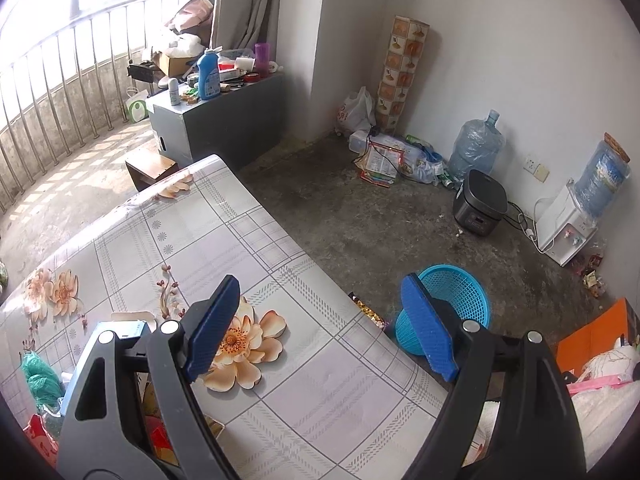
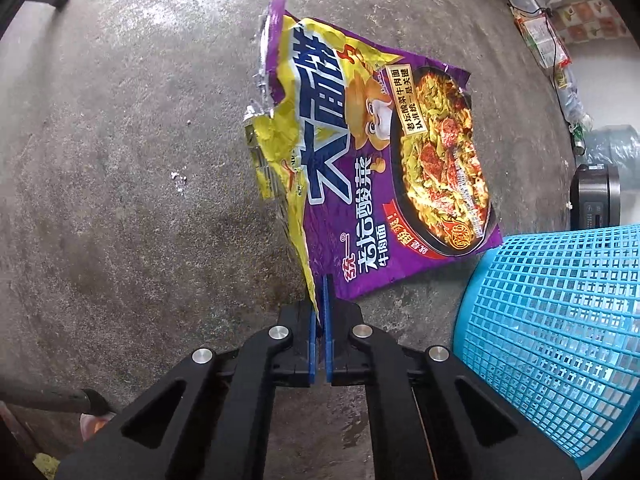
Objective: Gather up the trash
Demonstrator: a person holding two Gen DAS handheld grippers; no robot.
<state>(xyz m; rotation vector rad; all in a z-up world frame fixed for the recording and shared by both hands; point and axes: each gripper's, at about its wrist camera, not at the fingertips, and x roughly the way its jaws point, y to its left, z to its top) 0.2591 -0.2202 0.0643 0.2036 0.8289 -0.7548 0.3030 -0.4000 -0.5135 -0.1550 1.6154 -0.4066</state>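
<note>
My right gripper (image 2: pixel 320 284) is shut on the bottom edge of a purple and yellow instant noodle wrapper (image 2: pixel 368 152) and holds it up above the concrete floor. A blue mesh waste basket (image 2: pixel 560 332) stands just to its right. In the left wrist view the same basket (image 1: pixel 456 300) stands on the floor beside the table. My left gripper (image 1: pixel 324 320) is open and empty above the flowered tablecloth (image 1: pixel 200 232). A small gold wrapper (image 1: pixel 368 312) lies at the table's edge.
Packets and a green bag (image 1: pixel 40 380) lie on the table at the lower left. A rice cooker (image 1: pixel 480 204), water bottles (image 1: pixel 476 144) and a dispenser (image 1: pixel 568 228) line the far wall. A grey cabinet (image 1: pixel 224 116) stands by the balcony railing.
</note>
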